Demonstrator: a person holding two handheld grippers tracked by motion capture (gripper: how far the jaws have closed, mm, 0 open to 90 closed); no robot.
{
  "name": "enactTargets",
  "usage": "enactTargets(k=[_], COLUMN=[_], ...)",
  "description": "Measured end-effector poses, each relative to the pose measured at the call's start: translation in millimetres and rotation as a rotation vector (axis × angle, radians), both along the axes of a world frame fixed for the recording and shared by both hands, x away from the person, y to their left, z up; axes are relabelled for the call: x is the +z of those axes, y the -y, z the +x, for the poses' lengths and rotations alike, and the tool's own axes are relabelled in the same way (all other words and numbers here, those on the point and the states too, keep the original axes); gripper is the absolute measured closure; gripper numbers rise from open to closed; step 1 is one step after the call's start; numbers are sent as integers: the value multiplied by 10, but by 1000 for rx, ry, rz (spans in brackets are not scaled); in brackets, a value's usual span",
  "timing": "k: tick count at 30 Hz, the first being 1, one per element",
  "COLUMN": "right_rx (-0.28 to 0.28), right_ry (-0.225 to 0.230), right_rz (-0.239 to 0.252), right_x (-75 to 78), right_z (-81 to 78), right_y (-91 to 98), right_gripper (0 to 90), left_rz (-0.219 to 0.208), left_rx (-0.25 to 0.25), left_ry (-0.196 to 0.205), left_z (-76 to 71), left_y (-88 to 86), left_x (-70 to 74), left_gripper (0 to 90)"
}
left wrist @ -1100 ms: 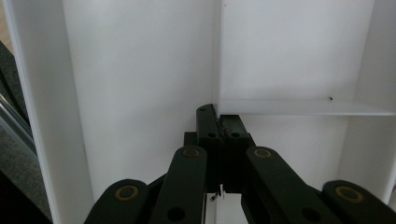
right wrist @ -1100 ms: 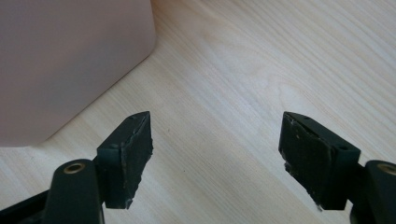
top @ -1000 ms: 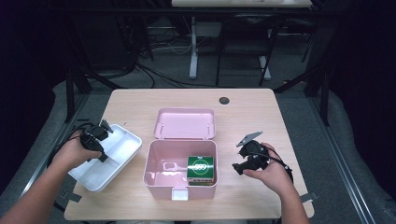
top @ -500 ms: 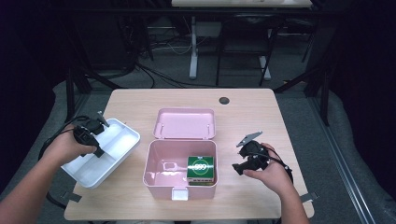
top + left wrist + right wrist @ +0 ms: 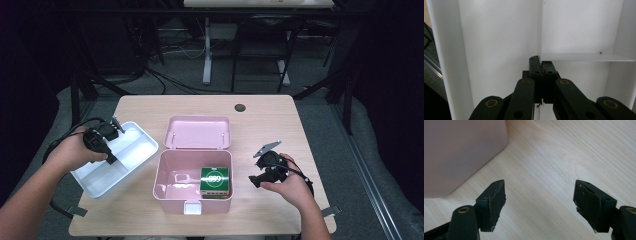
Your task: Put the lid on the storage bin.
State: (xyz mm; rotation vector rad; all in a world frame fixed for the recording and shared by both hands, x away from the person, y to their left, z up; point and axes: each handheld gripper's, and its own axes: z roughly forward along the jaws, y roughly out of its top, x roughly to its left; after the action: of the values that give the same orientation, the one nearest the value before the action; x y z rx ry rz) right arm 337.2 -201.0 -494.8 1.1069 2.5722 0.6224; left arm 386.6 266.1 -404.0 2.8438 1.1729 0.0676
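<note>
Left gripper (image 5: 111, 150) pinches the tray (image 5: 131, 150) divider; the thin wall may slip and drop the tilted tray. Right gripper (image 5: 260, 172) is spread over the counter (image 5: 280, 120).

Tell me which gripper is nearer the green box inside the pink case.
Right. The right gripper hovers open just right of the pink case holding the green box; the left gripper grips the white tray beyond the case's far side.

The left gripper (image 5: 111, 145), clamped on the white tray's (image 5: 132, 152) divider, has tilted the tray's ten o'clock end up off the tabletop (image 5: 280, 125).
</note>
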Motion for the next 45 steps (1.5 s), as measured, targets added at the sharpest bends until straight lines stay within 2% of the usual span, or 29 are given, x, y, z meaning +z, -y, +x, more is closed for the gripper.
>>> enactTargets(k=[3, 5, 9, 16, 17, 22, 25, 26, 30, 31, 32, 34, 38, 40, 43, 44, 45], right_rx=[-2, -4, -4, -4, -6, -7, -15, -14, -16, -15, -16, -16, -16, -15, -14, -16, -14], right_ry=[-1, 7, -1, 1, 14, 0, 17, 2, 16, 3, 15, 13, 12, 7, -1, 13, 0], right_rz=[-4, 8, -4, -9, 4, -12, 8, -4, 10, -2, 10, 10, 8, 6, 0, 12, -1], right_x=[-4, -17, -10, -13, -27, -17, -29, -15, -36, -24, -37, -39, -45, -42, -31, -43, -29], right_z=[3, 6, 7, 10, 11, 13, 14, 14, 19, 19, 20, 20, 21, 23, 21, 22, 22], right_y=[5, 6, 8, 12, 11, 19, 29, 35, 43, 45, 42, 40, 38, 39, 39, 37, 42], right_gripper=[257, 257, 257, 257, 258, 257, 257, 257, 257, 257, 257, 257, 257, 257, 257, 257, 257], left_rz=[9, 15, 22, 21, 22, 52, 52, 48, 55, 56, 59, 50, 56, 56, 39, 44, 40], left_rx=[-29, -56, -118, -233, -251, -344, -373, -383, -421, -429, -445, -460, -513, -523, -551, -569, -581], left_ry=[4, 15, 29, 27, 25, 30, 24, 22, 9, 10, 9, 8, 28, 35, 42, 47, 52], left_z=[-22, -33, -59, -99, -102, -121, -125, -127, -142, -146, -152, -160, -177, -177, -182, -185, -193], left_y=[105, 174, 315, 576, 616, 814, 909, 938, 1069, 1092, 1126, 1189, 1315, 1372, 1461, 1496, 1528], left_x=[38, 70, 126, 174, 178, 175, 172, 171, 166, 166, 167, 167, 159, 176, 197, 203, 202], left_gripper=[891, 891, 891, 891, 891, 891, 891, 891, 892, 892, 892, 892, 892, 892, 892, 892, 891])
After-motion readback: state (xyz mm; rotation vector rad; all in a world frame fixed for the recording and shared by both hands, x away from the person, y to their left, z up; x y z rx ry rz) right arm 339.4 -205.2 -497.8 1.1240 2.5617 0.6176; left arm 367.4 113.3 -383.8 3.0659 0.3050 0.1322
